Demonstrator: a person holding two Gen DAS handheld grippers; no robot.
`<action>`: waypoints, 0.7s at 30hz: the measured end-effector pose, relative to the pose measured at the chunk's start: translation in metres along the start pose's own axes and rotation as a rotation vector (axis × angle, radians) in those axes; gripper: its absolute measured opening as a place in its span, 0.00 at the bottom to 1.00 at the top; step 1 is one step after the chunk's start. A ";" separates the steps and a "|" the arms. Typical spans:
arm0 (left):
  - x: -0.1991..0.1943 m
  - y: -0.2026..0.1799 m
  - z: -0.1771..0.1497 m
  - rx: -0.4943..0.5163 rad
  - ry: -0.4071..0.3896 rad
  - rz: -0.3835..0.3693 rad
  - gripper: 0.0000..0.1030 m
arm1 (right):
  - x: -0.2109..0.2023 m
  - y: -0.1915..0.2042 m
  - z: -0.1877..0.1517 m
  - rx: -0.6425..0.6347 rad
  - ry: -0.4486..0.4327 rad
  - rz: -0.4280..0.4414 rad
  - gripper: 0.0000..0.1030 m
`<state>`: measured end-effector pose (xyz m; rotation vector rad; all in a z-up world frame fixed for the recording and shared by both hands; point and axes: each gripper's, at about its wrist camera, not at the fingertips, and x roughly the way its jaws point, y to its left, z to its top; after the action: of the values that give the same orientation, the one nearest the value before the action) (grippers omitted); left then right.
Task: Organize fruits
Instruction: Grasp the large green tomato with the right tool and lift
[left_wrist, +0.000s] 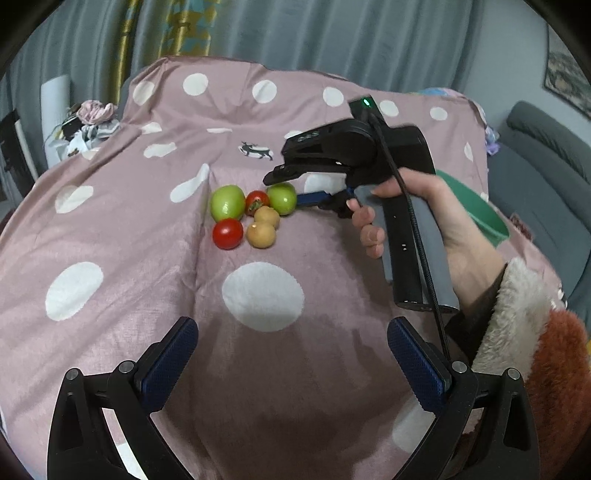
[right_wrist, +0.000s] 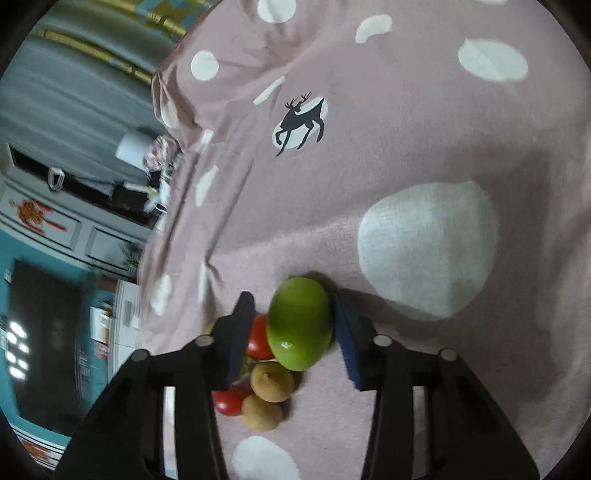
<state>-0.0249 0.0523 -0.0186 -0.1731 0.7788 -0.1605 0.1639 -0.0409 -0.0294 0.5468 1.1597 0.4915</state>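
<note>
On the pink spotted bedspread (left_wrist: 110, 229), 6 small fruits sit bunched together: 2 green ones, 2 red tomatoes and 2 brown ones. Seen from the left wrist, the right gripper (left_wrist: 291, 188) comes in from 3 o'clock of the cluster, held by a hand (left_wrist: 417, 218), and reaches the green fruit (left_wrist: 282, 198) at the cluster's 1 o'clock edge. The right wrist view shows that same green fruit (right_wrist: 300, 324) sitting between the right gripper's (right_wrist: 291, 332) 2 pads, with the pad at 3 o'clock against its skin. The pad at 9 o'clock looks just short of it or barely touching; blur leaves that unclear, so I cannot tell if the pinch is firm. A red tomato (right_wrist: 259, 336) crowds that pad, and the brown fruits (right_wrist: 272, 381) lie at 6 o'clock of the green one. The fruit's longer axis runs across the pads. The left gripper (left_wrist: 291, 365) hangs spread and empty at 6 o'clock of the pile, well apart, so the right hand is clearly nearer. A green bowl (left_wrist: 476, 214) shows behind the wrist at 3 o'clock.
</note>
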 end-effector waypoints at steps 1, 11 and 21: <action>0.003 0.001 0.000 -0.004 0.009 0.001 0.99 | 0.000 0.001 -0.001 0.001 -0.012 -0.016 0.35; 0.006 0.004 0.004 -0.047 -0.001 -0.018 0.99 | -0.020 -0.008 -0.013 0.021 0.010 0.049 0.35; 0.009 0.008 0.016 -0.061 -0.067 -0.070 0.77 | -0.076 0.016 -0.066 -0.126 0.077 0.194 0.35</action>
<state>-0.0067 0.0593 -0.0151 -0.2628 0.7115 -0.1964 0.0760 -0.0655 0.0153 0.5374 1.1458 0.7523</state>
